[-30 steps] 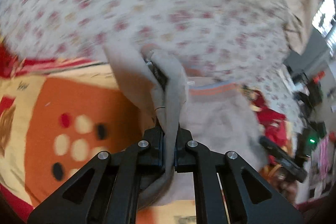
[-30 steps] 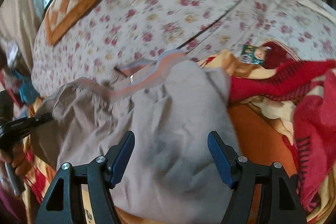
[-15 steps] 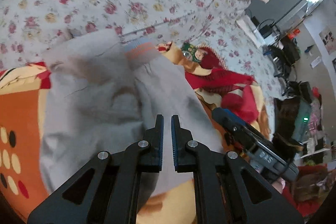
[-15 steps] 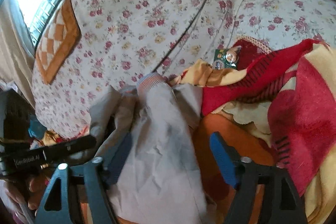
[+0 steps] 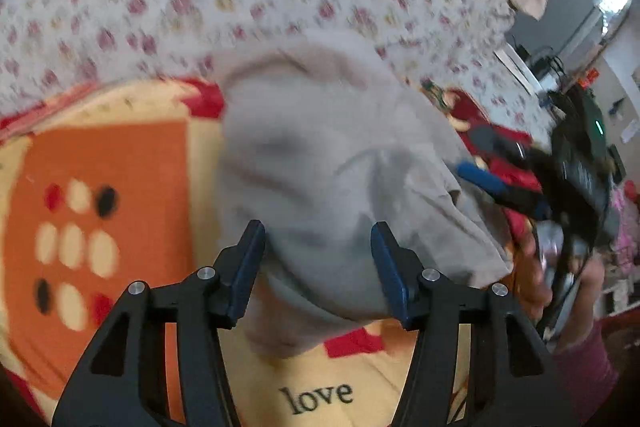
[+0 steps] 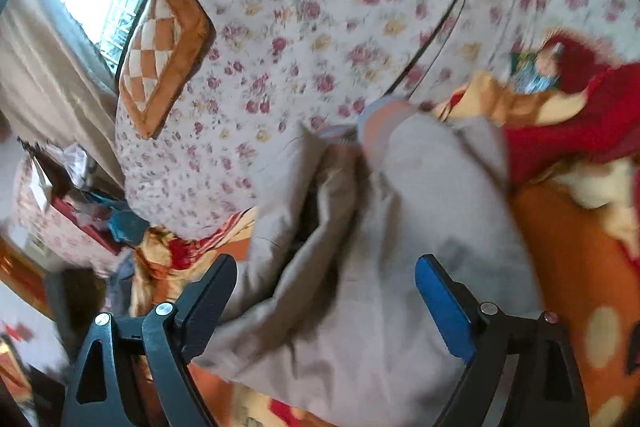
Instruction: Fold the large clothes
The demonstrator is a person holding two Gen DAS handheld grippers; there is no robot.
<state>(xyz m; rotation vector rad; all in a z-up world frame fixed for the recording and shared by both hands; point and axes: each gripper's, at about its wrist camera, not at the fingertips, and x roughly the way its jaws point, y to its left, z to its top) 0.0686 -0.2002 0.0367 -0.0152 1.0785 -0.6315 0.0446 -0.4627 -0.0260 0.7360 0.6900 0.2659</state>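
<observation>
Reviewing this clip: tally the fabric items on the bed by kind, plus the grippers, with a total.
Grey garment: 1
Orange and red blanket: 1
Floral bedsheet: 1
Checkered orange cushion: 1
Grippers: 2, left gripper and right gripper, both open
Total: 6

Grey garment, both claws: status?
Left claw open, right claw open, neither gripping. Grey garment bunched on orange blanket, unfolded. Nothing blocking.

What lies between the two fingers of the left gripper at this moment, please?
In the left wrist view, the left gripper stands open, and a rounded fold of the grey garment fills the gap between its fingers, lying on the orange blanket.
</observation>
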